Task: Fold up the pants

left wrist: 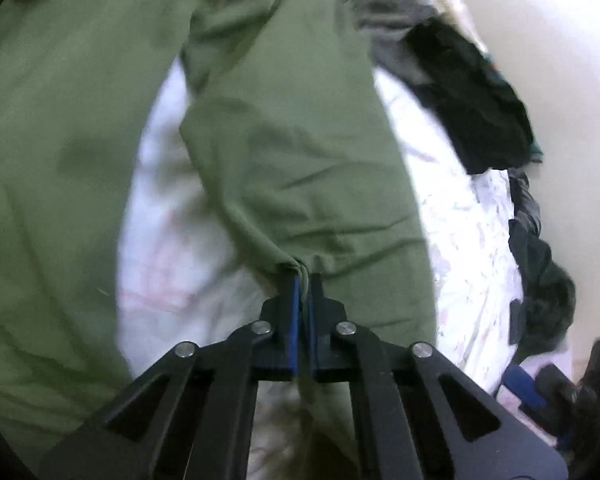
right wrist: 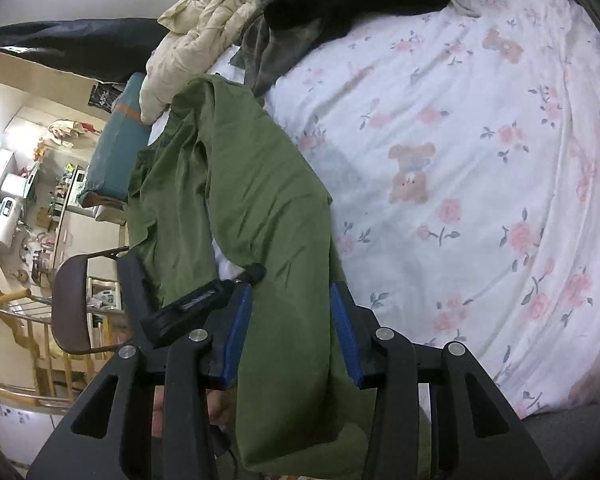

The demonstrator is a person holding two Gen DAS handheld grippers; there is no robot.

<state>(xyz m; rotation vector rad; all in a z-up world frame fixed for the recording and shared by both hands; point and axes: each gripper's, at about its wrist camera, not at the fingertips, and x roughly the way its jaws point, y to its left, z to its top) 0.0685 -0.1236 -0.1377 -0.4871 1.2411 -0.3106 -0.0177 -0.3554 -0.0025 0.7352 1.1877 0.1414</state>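
- The left gripper [left wrist: 305, 280] is clenched on a bunched fold of the green pants [left wrist: 292, 168], which drape over the flowered bedsheet [right wrist: 460, 160]
- The right gripper [right wrist: 292, 300] stands released, a pants leg between its blue pads (whether they touch it is unclear), near the bed's edge

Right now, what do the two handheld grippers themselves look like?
Both match: the left gripper and right gripper have matte black linkage arms with triangular cut-outs, round silver pivot pins, and black fingers faced with blue pads. No cables, markings or sleeves show clearly.
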